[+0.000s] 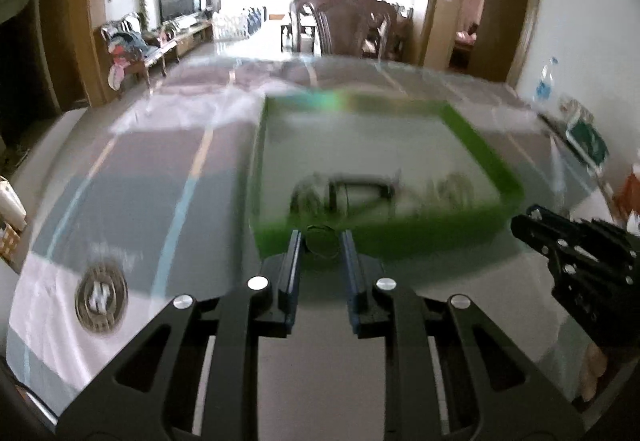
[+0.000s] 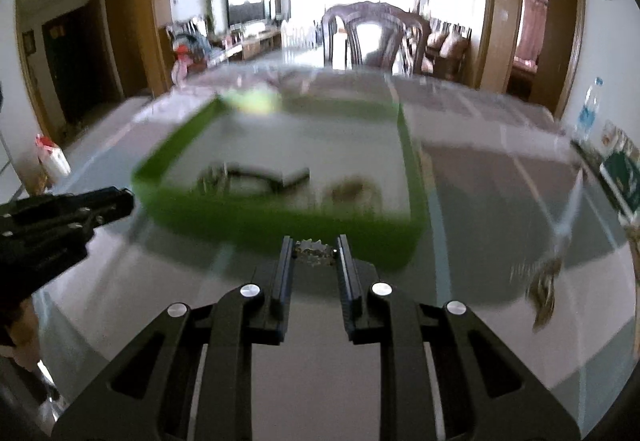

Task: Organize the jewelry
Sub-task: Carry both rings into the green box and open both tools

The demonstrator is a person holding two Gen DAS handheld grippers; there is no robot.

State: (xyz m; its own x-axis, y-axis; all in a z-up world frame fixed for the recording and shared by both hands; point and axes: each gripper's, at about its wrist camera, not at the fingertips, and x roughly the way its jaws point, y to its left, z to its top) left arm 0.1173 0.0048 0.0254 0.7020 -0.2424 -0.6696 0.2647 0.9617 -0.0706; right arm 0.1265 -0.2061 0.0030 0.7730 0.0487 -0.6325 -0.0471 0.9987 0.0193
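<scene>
A green tray (image 1: 496, 157) (image 2: 168, 153) lies on the table, blurred by motion, with several jewelry pieces (image 1: 344, 193) (image 2: 256, 177) inside near its front wall. My left gripper (image 1: 321, 241) is shut on a dark round ring-like piece (image 1: 320, 240), just before the tray's front wall. My right gripper (image 2: 314, 247) is shut on a small sparkly silver piece (image 2: 314, 252), also close to the tray's front wall. Each gripper shows in the other's view: the right gripper (image 1: 524, 221) at the right edge, the left gripper (image 2: 124, 201) at the left edge.
A round patterned bracelet (image 1: 101, 297) lies on the tablecloth at the left. Another blurred piece (image 2: 544, 293) lies on the table at the right. A water bottle (image 2: 590, 109) and a green box (image 2: 624, 177) stand by the right edge. Chairs (image 2: 372, 37) stand behind the table.
</scene>
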